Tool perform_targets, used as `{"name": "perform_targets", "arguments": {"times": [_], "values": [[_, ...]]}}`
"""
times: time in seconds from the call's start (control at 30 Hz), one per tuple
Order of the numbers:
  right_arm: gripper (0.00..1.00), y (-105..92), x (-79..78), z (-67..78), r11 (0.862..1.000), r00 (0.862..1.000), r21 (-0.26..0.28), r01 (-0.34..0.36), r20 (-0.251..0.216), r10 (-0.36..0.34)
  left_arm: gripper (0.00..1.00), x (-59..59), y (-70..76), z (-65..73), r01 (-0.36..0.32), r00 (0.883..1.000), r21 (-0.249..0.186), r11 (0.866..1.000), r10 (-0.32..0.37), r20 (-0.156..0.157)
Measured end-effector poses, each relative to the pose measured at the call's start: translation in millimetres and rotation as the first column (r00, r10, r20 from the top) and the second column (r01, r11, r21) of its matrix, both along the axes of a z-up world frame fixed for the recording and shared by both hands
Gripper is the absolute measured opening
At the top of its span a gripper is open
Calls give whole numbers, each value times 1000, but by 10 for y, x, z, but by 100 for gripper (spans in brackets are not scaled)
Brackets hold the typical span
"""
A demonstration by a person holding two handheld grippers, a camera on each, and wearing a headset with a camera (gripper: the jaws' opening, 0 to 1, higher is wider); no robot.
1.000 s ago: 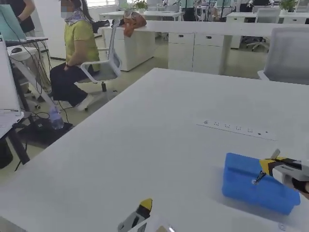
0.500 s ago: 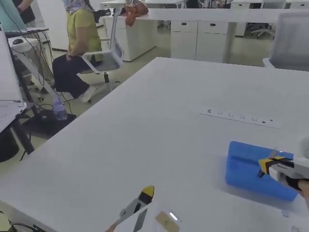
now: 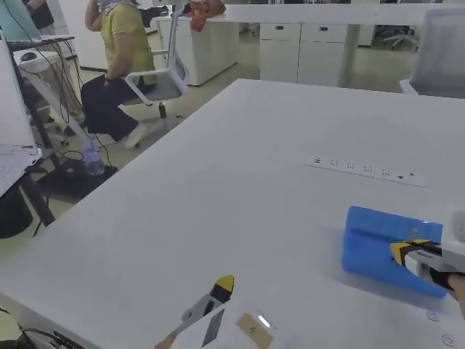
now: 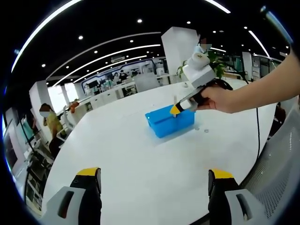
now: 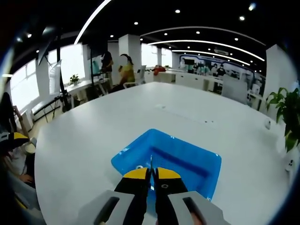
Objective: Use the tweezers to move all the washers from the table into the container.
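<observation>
Fingers of the right gripper (image 5: 151,174) clamp the tweezers (image 5: 151,161) above the container (image 5: 187,159); left gripper (image 4: 153,173) fingers apart; two washers (image 3: 434,316) behind the right fingers lie on the bench (image 3: 218,203), not yet moved.

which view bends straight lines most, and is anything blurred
Both gripper views are fisheye: in the right gripper view the ceiling lights arc and the table bows. Head view stays straight but soft; the blue container edges smear.

Open-plan office: rows of white desks (image 3: 327,13), swivel chair (image 3: 171,71), drawer cabinets (image 3: 299,62), potted plant (image 5: 284,112), ceiling strip lights (image 5: 206,29).
</observation>
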State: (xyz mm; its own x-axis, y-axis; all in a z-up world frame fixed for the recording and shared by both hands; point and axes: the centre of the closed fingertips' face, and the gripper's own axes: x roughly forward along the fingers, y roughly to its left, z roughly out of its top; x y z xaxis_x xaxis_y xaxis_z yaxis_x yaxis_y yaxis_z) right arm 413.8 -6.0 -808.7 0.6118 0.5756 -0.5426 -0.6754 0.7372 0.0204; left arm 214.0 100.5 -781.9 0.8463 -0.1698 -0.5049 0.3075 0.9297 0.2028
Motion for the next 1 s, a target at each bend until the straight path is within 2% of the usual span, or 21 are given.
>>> {"name": "perform_targets", "arguments": {"times": [0.13,0.4,0.57,0.67,1.0], "values": [[1,8,1,6,1000,1000,2,-2,-1,2,97,3,6,1,-4,1000,-4,1000,4,1],[2,-34,23,45,999,1000,-32,8,23,-7,97,1,8,-15,-2,1000,2,1000,3,-5],[2,-64,7,183,1000,999,5,25,33,-25,97,-1,6,-13,-2,1000,0,1000,2,-4],[2,-85,-3,338,999,998,42,31,52,-33,96,-2,9,-11,-2,1000,2,1000,2,-3],[2,-180,-81,690,992,996,120,33,74,-42,96,1,18,18,-7,1000,-4,1000,7,11]]}}
